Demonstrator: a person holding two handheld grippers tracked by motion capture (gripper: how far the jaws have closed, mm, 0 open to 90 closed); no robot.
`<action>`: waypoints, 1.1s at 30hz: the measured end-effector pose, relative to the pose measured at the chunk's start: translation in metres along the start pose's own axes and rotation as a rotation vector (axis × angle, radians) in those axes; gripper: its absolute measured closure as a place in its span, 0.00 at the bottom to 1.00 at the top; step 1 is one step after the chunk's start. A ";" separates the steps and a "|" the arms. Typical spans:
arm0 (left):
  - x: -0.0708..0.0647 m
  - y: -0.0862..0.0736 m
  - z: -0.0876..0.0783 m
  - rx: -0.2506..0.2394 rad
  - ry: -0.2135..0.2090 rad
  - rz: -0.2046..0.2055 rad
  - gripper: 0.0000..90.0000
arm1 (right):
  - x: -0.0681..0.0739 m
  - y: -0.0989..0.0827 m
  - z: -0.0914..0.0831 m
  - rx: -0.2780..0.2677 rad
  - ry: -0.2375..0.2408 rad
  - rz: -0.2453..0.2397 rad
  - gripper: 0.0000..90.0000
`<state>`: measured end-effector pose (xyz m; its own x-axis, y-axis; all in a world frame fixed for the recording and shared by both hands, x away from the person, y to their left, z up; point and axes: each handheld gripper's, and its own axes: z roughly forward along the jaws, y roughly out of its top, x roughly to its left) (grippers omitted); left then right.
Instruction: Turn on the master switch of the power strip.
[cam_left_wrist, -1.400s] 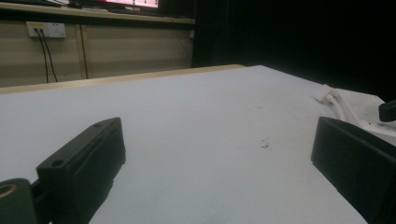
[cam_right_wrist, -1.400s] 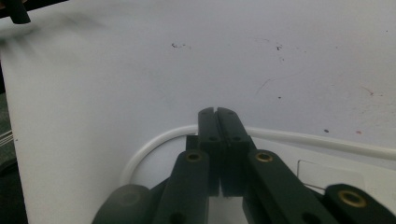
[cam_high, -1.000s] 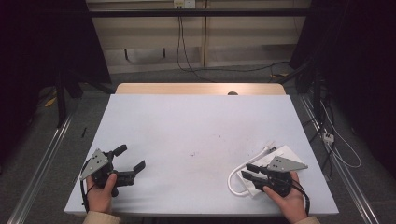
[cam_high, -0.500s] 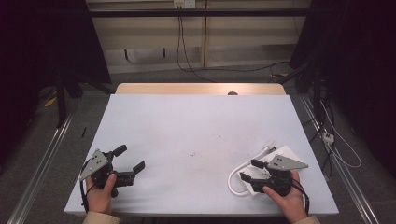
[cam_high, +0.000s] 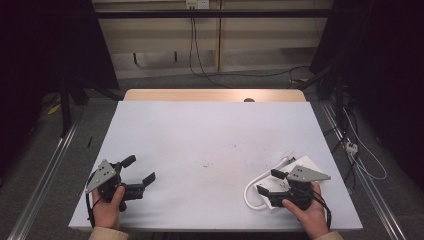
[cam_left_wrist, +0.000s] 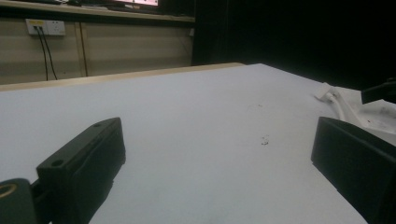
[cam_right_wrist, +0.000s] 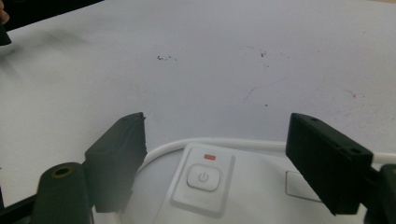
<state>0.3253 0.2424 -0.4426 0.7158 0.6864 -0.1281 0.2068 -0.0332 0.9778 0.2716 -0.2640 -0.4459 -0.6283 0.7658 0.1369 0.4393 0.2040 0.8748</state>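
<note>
Power strip (cam_right_wrist: 205, 179), white with a power button (cam_right_wrist: 203, 177) and coiled cord (cam_high: 252, 187), lies at the worktop's (cam_high: 210, 140) 4 o'clock corner. Right gripper (cam_high: 270, 182) hovers over it, jaws wide, holding nothing. Left gripper (cam_high: 140, 170), at 8 o'clock, likewise wide and empty. Recommended: lower squarely so the jaws straddle the body, clear of the cord.

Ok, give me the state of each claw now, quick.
Left claw: open, holding nothing, above bare table.
Right claw: open, holding nothing, jaws either side of the white power strip.
</note>
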 end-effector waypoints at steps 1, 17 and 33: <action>0.000 0.000 0.000 0.000 0.000 0.000 0.03 | 0.000 0.000 0.000 0.001 -0.001 -0.001 0.21; -0.001 0.000 0.003 0.002 -0.006 0.002 0.03 | 0.002 0.001 -0.001 0.008 0.013 -0.011 0.17; 0.000 0.000 0.003 0.006 -0.005 -0.001 0.03 | 0.000 -0.001 -0.002 -0.005 0.017 -0.017 0.14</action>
<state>0.3271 0.2397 -0.4435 0.7190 0.6829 -0.1295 0.2116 -0.0375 0.9766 0.2700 -0.2654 -0.4460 -0.6465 0.7517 0.1303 0.4255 0.2134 0.8794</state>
